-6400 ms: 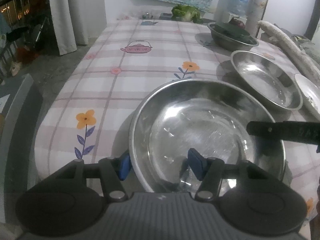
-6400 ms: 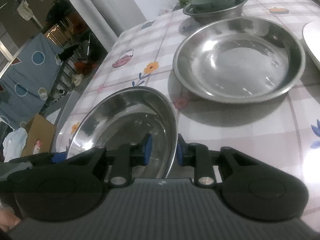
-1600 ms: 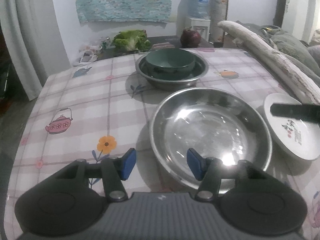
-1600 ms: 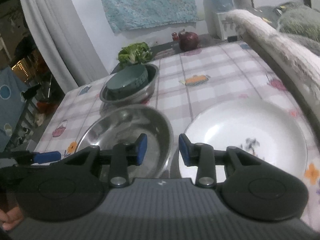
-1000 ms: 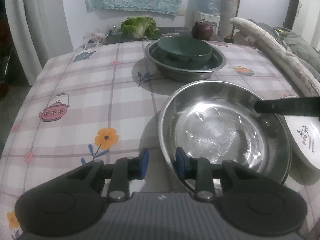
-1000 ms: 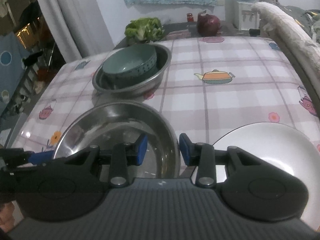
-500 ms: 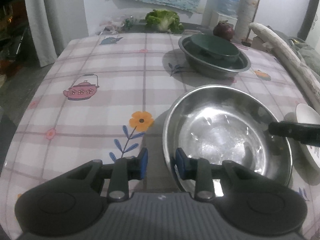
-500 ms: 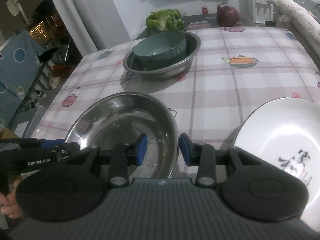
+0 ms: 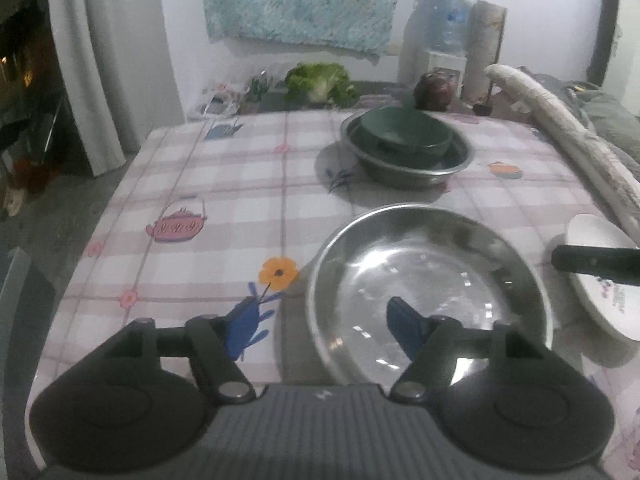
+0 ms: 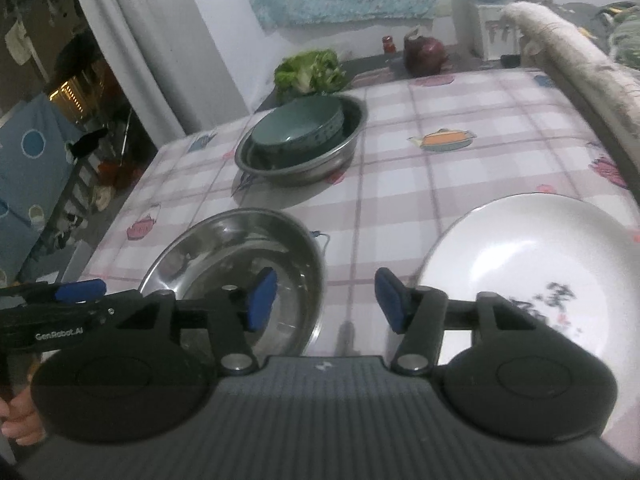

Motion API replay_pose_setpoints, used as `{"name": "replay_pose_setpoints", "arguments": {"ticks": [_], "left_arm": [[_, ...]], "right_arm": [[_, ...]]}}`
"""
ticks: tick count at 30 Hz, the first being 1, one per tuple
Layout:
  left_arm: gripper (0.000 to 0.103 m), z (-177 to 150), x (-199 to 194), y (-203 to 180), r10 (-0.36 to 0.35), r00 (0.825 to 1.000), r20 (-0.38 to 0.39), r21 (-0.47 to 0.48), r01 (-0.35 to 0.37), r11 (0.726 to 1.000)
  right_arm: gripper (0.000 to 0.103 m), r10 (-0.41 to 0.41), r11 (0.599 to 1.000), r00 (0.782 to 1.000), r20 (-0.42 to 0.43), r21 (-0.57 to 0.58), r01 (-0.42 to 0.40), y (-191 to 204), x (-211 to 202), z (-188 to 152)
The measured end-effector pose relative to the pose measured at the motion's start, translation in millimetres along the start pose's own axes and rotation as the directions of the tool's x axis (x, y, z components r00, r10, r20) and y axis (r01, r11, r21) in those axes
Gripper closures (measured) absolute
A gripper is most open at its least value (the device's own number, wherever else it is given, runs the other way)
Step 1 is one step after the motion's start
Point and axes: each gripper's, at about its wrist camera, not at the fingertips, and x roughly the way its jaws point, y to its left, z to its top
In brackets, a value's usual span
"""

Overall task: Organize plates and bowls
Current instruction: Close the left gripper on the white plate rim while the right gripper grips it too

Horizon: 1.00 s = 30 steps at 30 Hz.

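A wide steel pan (image 9: 430, 292) rests on the checked tablecloth; it also shows in the right wrist view (image 10: 236, 264). My left gripper (image 9: 320, 330) is open, its jaws straddling the pan's near left rim without gripping it. My right gripper (image 10: 324, 304) is open, its jaws either side of the pan's right rim, not touching. A white plate (image 10: 532, 276) with a small print lies right of the pan; it shows at the right edge of the left wrist view (image 9: 600, 276). A green bowl (image 10: 298, 130) sits inside a deeper steel basin (image 10: 300, 160) farther back.
Lettuce (image 10: 310, 70) and a dark red round thing (image 10: 424, 54) lie beyond the table's far edge. A pale rolled bolster (image 9: 560, 128) runs along the table's right side. The table's left edge (image 9: 116, 208) drops to the floor by a curtain.
Both grippers were shut on the pan's rim half a second ago; both have now opened and let it go. The pan rests on the table.
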Motion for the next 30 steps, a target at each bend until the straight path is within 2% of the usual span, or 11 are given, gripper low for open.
{"name": "replay_pose_setpoints", "arguments": {"ticks": [3,8,14,19,21,26,30], "left_arm": [[0.019,2.2,-12.3,-16.3,-0.019,1.000,0.023,0.034,0.018,0.999],[0.012,6.9,-29.5,-54.7,-0.083,0.994,0.069,0.111,0.075,0.991],[0.011,11.5,-35.5,-115.9,-0.173,0.979,0.108,0.201,0.149,0.968],[0.011,5.0,-28.7,-162.8,-0.243,0.964,0.108,0.227,0.214,0.950],[0.012,-1.2,-23.1,-177.3,-0.268,0.958,0.101,0.225,0.241,0.944],[0.023,-13.1,-3.2,-200.3,-0.283,0.956,0.078,0.172,0.267,0.948],[0.030,-18.2,13.1,-211.3,-0.248,0.967,0.062,0.144,0.238,0.961]], "right_arm": [[0.033,-0.013,1.000,1.000,0.025,0.014,0.012,-10.7,-16.9,-3.7],[0.030,-0.046,0.998,0.996,0.070,0.037,0.044,-35.4,-48.0,-10.3],[0.029,-0.122,0.989,0.985,0.118,0.095,0.111,-85.0,-87.7,-17.5],[0.030,-0.176,0.976,0.976,0.131,0.149,0.156,-124.9,-105.2,-24.4],[0.030,-0.189,0.971,0.974,0.129,0.170,0.166,-139.6,-106.7,-27.8],[0.032,-0.183,0.969,0.977,0.112,0.189,0.160,-168.1,-97.2,-28.9],[0.040,-0.177,0.970,0.980,0.090,0.185,0.158,-188.0,-79.6,-20.0]]}}
